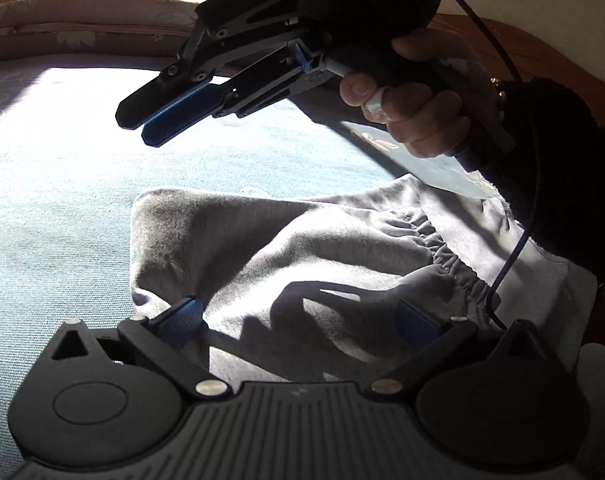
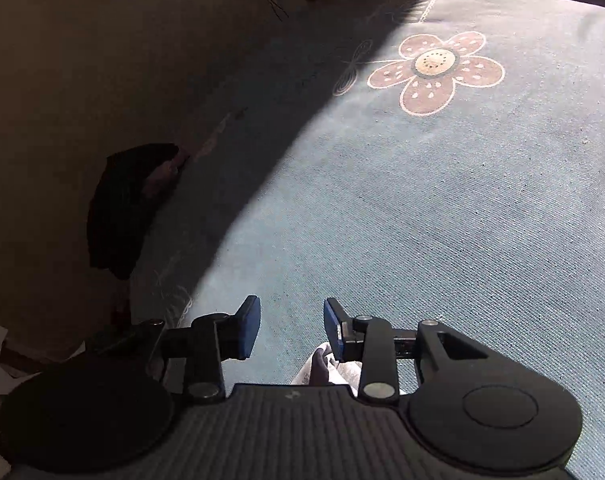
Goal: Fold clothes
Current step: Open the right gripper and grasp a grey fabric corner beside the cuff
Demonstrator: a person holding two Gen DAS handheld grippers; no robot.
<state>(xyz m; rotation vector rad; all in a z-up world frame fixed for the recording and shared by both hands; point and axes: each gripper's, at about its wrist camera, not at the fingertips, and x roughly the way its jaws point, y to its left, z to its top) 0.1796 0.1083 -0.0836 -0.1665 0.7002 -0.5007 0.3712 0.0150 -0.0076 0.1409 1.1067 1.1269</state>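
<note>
A grey garment point(image 1: 302, 248) with a gathered elastic waistband point(image 1: 442, 248) lies crumpled on the teal bedspread point(image 1: 62, 200). My left gripper point(image 1: 298, 320) is wide open just above its near edge, one blue pad on each side and nothing pinched. The right gripper point(image 1: 136, 128), held by a hand point(image 1: 418, 112), hovers above the bedspread beyond the garment. Its jaws stand a little apart with nothing between them. In the right wrist view the right gripper point(image 2: 290, 324) shows bare bedspread in the gap. A fold of the grey garment point(image 2: 322, 368) peeks out under its base.
A brown flower pattern point(image 2: 434, 70) marks the sunlit bedspread. A dark bundle point(image 2: 126, 208) lies in shadow at the left. A rolled quilt point(image 1: 82, 20) runs along the far side under a window. A wooden headboard point(image 1: 542, 52) stands at the right. A cable point(image 1: 514, 256) hangs over the garment.
</note>
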